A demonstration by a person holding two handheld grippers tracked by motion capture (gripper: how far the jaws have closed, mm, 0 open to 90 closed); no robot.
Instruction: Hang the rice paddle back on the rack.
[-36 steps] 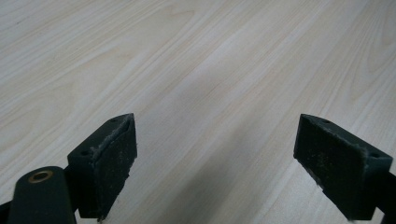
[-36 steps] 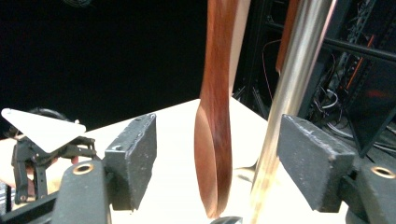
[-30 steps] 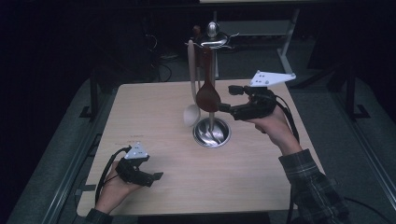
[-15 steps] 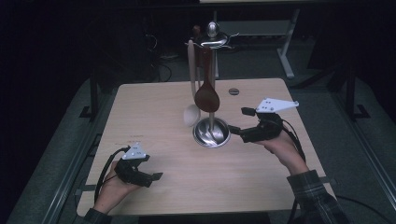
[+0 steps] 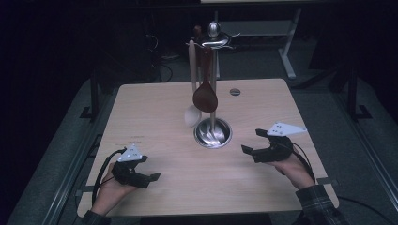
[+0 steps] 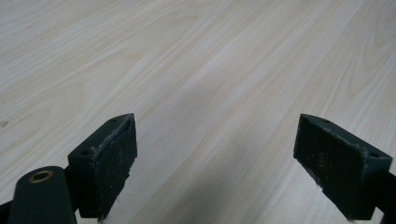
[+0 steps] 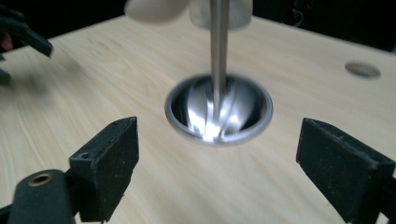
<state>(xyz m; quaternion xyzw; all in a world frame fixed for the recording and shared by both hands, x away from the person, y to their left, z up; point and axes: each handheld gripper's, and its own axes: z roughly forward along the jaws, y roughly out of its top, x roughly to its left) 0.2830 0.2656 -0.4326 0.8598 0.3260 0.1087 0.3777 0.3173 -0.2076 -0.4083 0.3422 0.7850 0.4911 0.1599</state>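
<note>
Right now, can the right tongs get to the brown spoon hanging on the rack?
Probably yes. The right tongs stand open and empty beside the rack's base, facing it; the brown spoon hangs above on the near side, nothing between.

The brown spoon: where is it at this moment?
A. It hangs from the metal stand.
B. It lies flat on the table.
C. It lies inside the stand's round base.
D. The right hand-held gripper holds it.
A: the brown spoon hangs bowl-down from the top of the metal stand, beside a white spoon.
</note>
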